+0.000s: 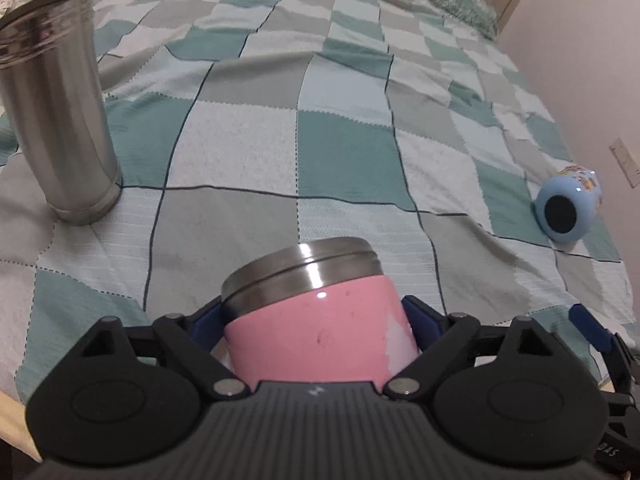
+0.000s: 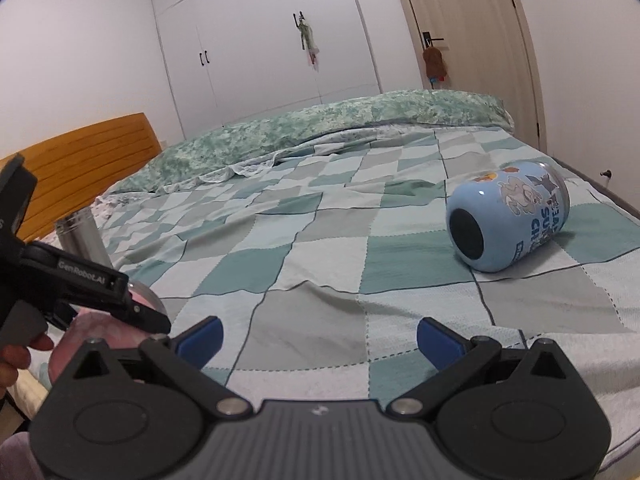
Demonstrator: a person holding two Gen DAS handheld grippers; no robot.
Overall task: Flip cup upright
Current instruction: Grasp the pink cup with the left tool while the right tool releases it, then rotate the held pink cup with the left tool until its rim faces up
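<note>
While the steel tumbler (image 1: 60,112) stood upright at the far left of the bed (image 1: 340,148), its open mouth faced up and its inside could not be seen. It also showed small at the left edge of the right wrist view (image 2: 82,236).

Next to the right, the left gripper (image 1: 318,316) was clamped on the pink cup (image 1: 316,320), blue fingers (image 1: 422,318) pressed to both of its sides. That cup pointed away from the camera, long axis running forward along the fingers and tipped slightly upward, with its steel end (image 1: 302,270) farthest out above the checked blanket. Whether that end was the rim or the base could not be told, and nothing of its inside showed. In the right wrist view only a pink sliver of it showed behind the left gripper's black body (image 2: 92,284).

Further right, the right gripper (image 2: 318,340) hung over the bed with its jaws spread wide, holding nothing.

At the far right lay the blue cup (image 2: 506,216) on its side, near the bed's edge and well apart from both grippers. Its long axis ran roughly level, the round end with a dark circle turned toward the cameras, cartoon print along its wall. It appeared also in the left wrist view (image 1: 566,206).
</note>
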